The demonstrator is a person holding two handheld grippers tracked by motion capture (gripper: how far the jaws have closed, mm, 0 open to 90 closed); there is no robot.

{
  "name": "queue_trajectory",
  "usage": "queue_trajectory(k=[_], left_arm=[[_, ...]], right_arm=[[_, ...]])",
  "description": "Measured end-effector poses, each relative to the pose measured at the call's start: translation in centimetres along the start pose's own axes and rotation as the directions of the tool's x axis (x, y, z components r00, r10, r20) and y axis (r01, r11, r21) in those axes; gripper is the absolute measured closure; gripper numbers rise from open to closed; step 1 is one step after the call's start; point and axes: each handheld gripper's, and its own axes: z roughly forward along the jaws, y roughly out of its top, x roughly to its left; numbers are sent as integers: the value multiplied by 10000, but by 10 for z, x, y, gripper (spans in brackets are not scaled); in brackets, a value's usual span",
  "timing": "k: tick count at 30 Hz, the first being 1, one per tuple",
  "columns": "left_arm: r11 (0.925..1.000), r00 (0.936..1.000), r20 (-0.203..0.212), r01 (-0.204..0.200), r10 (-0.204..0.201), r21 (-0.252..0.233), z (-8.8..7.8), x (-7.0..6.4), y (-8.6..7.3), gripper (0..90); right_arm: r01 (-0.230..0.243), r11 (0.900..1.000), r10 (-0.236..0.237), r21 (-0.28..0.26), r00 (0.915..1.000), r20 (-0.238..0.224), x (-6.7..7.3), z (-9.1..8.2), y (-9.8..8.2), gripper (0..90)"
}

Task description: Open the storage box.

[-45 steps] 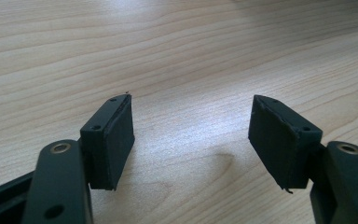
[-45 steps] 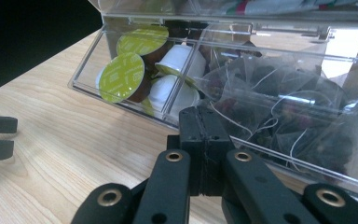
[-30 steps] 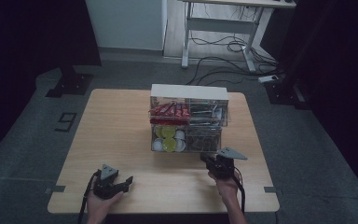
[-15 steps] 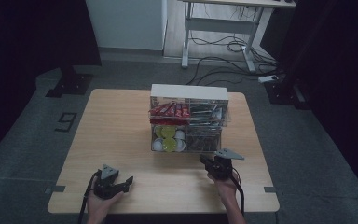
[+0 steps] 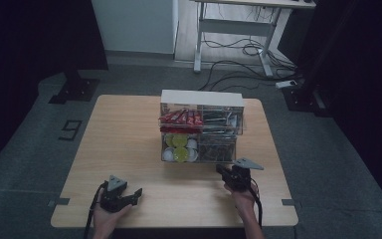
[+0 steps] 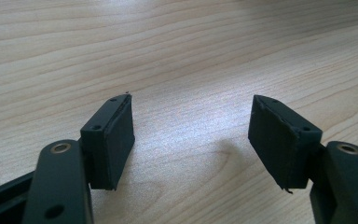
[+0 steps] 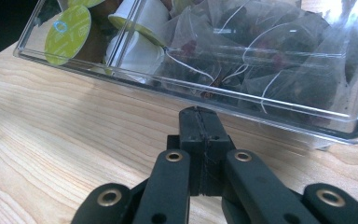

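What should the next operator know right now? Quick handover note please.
Left gripper: open, empty, over bare wooden table, near its front-left edge.
Right gripper: shut, empty, tips just short of the front wall of the clear plastic two-tier organizer.
Lower drawer: mesh tea bags on one side, green-lidded white pods on the other.
Done: nothing taken out.
Left: probably pull or push the drawer.

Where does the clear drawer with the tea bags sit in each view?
High view: clear drawer, lower right of the organiser, just beyond the right claw.
Right gripper view: clear drawer across the top, directly ahead of the shut claw.
Left gripper view: wooden table and the open claw.
Shared landmark: the table's wood grain.
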Motion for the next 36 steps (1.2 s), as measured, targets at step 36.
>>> queue_trajectory(k=[36], left_arm=[[9999,9999,-69,88,-89,-114,-3,2,1,315]], right_arm=[[35,9961,-39,-884,10000,-46,8,-18,16,893]])
